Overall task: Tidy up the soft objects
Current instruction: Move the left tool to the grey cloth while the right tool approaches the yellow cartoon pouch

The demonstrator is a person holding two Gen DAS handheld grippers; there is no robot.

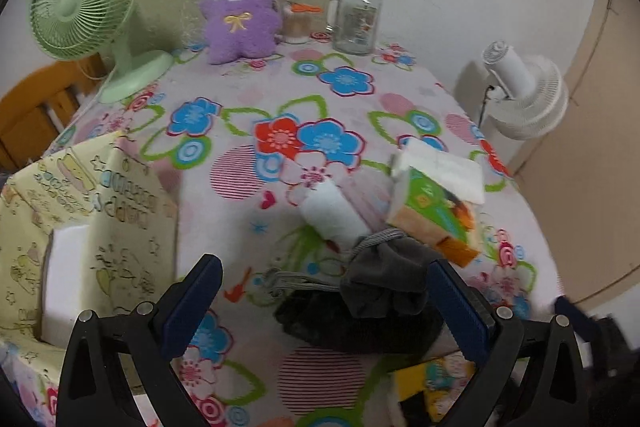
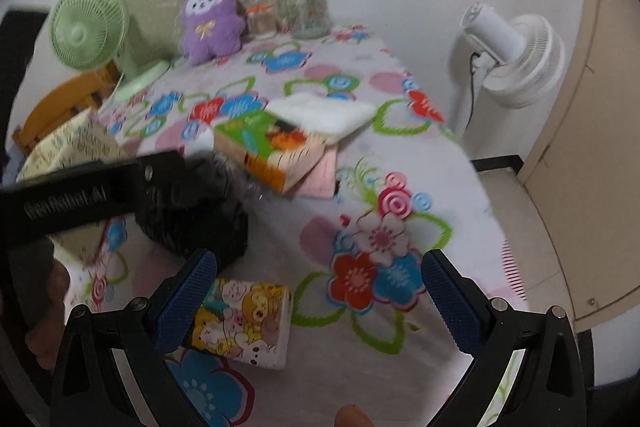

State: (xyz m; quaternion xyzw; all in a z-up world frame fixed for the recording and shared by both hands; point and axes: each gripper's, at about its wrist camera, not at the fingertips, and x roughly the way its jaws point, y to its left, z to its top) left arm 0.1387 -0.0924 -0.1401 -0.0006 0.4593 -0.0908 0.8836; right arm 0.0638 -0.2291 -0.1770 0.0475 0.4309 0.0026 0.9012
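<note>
A dark grey drawstring pouch lies on the floral tablecloth between the open fingers of my left gripper; it also shows in the right wrist view, partly behind the left gripper's body. A white rolled cloth lies just beyond it. A green and orange tissue pack sits on white folded cloth. A yellow cartoon tissue pack lies by the left finger of my open, empty right gripper. A yellow fabric box stands at the left.
A purple plush, a green desk fan, a glass jar with a green lid and a small jar stand at the table's far edge. A white fan stands off the table's right side. A wooden chair is at the left.
</note>
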